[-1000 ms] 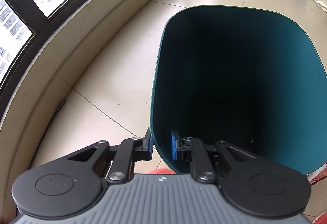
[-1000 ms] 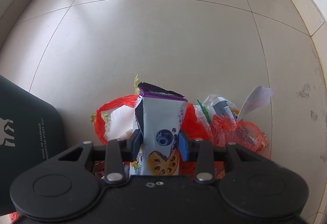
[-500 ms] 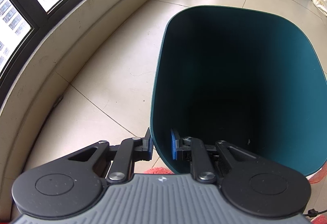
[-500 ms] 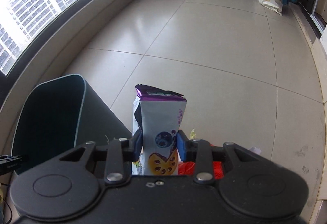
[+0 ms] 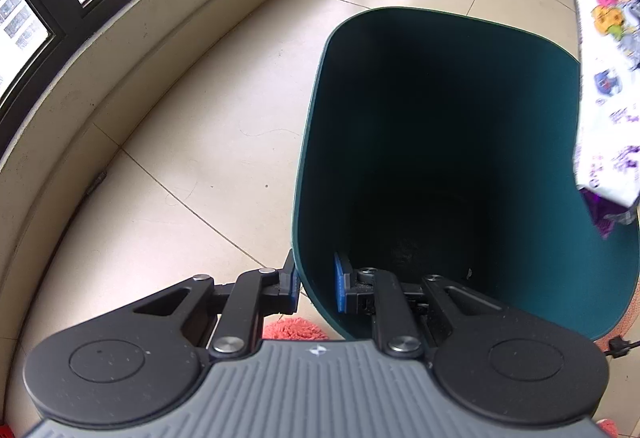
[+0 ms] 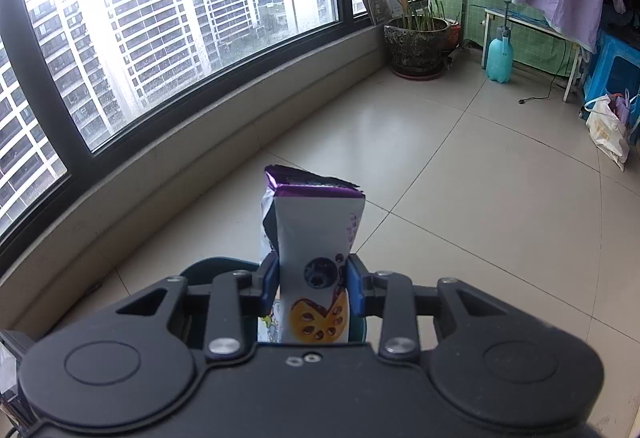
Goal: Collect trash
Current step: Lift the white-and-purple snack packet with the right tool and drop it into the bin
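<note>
Tiled balcony floor [image 5: 208, 142], curved window [image 6: 160, 50] alongside. Teal bin [image 5: 580, 278] pinched at near rim by left gripper [image 5: 316, 288]. Snack wrapper [image 6: 316, 258] clamped upright in right gripper [image 6: 314, 288], above bin's right edge. Carry step; next, centre over opening, release.

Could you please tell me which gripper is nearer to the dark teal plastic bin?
Left. The left gripper is clamped on the dark teal plastic bin at its near rim. The right gripper holds a white and purple snack bag above the bin, not touching it.
</note>
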The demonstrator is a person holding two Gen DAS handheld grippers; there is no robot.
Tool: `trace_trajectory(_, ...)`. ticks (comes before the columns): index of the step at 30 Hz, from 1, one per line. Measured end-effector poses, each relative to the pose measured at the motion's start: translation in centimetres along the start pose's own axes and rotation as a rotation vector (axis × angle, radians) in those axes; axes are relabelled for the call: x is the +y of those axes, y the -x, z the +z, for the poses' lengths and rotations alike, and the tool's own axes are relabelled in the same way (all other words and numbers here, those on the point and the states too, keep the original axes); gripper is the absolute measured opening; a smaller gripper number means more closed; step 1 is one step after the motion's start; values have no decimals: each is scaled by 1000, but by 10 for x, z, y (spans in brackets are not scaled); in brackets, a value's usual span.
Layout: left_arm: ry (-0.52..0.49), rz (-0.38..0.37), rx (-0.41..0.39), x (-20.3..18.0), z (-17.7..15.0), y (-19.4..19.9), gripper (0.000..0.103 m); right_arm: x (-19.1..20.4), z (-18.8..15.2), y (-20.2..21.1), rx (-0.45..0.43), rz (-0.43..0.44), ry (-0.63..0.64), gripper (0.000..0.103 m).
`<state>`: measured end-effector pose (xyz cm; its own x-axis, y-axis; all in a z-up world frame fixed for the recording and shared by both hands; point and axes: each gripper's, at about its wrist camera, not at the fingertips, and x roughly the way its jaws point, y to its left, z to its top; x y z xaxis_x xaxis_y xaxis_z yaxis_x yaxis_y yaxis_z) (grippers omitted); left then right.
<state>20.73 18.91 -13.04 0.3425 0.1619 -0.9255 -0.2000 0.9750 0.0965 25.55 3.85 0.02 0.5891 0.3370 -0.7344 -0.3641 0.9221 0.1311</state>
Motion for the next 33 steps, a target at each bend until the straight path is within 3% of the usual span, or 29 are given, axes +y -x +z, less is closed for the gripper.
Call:
trace_trajectory(8,9,-11,6,-3,2,-3,16,42,-42,-95,170,-18,82,34)
trace_trajectory(17,8,-19,12,1,-1,-1,16,60,-73,-153,371,-62,104,38)
trace_trajectory(20,5,-17,10,2,-1,-1,16,54,-66,-153,360,-75,105,48)
trace_trajectory(27,9,-10,13,4,-1,-2,16,36,-48,-127,330,0,71,52)
trace_trajectory(33,13,-1,15,3,1,-2,16,15,-24,-84,263,72,98,64)
